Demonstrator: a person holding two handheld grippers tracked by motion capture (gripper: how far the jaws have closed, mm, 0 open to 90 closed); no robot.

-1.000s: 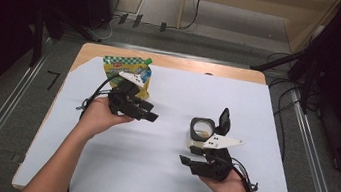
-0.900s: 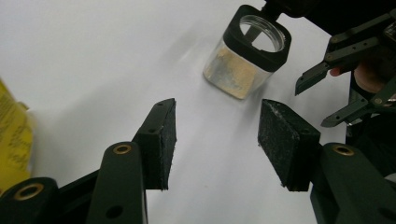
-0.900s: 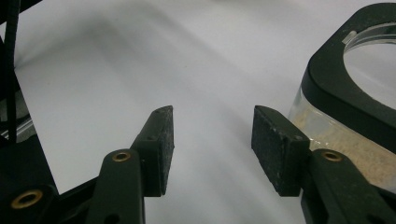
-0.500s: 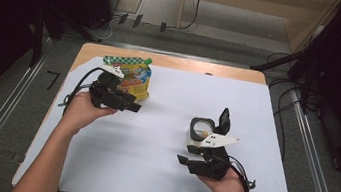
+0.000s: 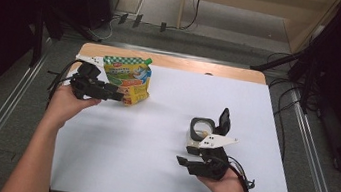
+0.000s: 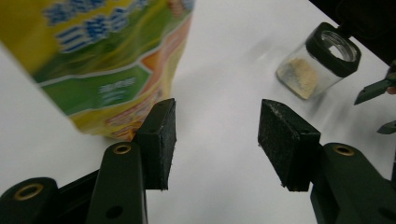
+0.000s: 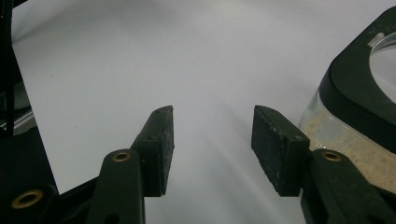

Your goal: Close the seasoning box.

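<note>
White sheeting covers the wooden-edged counter (image 5: 172,101), which stands on a grey floor with dark equipment and cables behind it. At the counter's far left corner stands a green, yellow and orange printed foil pouch (image 5: 128,79), upright and leaning a little. The left gripper (image 5: 119,97), held in the person's left hand (image 5: 64,104), points at the pouch's lower edge; in the left gripper view its jaws are spread apart with nothing between them, and one pad sits just beside the pouch's bottom corner (image 6: 116,84); whether it touches cannot be told.

Toward the near right of the counter stands a small clear glass jar with a black square-shouldered rim (image 5: 201,129), its hinged black lid tipped up behind it and a pale powder lying in its bottom. The right gripper (image 5: 184,162), held in the right hand (image 5: 226,184), lies just in front of the jar. In the right gripper view its jaws are spread and empty, with the jar (image 7: 359,116) just beside the right-hand pad.
</note>
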